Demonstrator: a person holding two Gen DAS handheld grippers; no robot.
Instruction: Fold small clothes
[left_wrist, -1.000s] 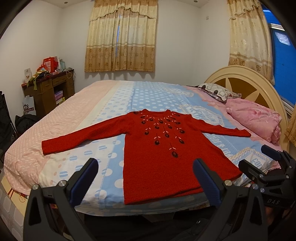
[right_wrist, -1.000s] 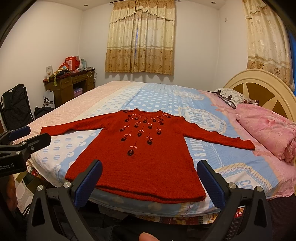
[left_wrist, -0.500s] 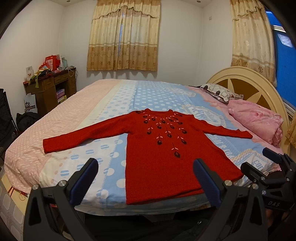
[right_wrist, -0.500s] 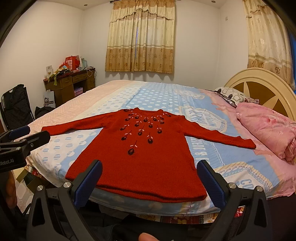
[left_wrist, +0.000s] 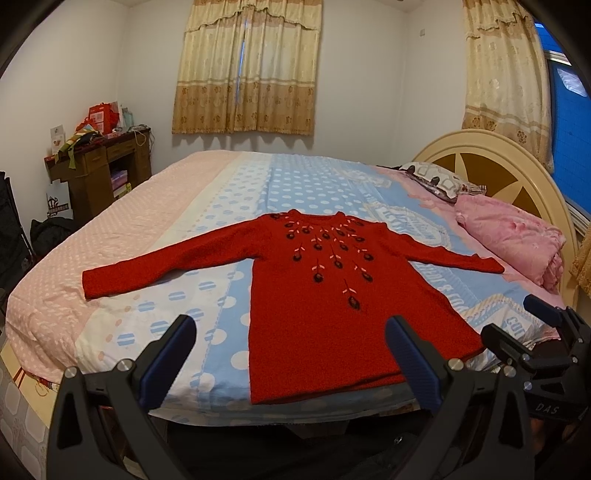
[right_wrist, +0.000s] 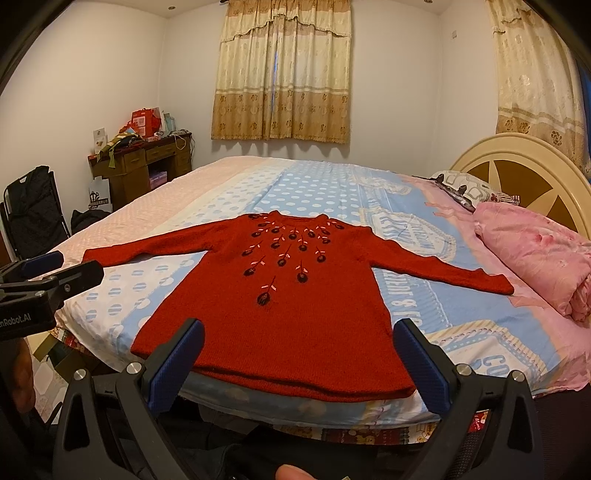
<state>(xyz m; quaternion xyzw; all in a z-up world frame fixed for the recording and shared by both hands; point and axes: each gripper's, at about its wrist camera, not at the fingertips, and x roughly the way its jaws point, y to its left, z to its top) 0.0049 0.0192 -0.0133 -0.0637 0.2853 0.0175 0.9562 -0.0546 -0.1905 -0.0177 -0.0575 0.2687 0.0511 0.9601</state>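
Note:
A small red knit sweater with dark flower embroidery lies flat, front up, on the bed, both sleeves spread out; it also shows in the right wrist view. Its hem lies at the bed's near edge. My left gripper is open and empty, held in front of the hem's left part. My right gripper is open and empty, held in front of the hem's middle. Each gripper shows at the side of the other's view: the right one, the left one.
The bed has a pink and blue dotted sheet. A folded pink quilt and a pillow lie by the cream headboard at the right. A wooden desk and a black chair stand at the left.
Both grippers have drifted slightly; the sweater sits a little further right in the left wrist view. The sweater has not been touched and both grippers stay open.

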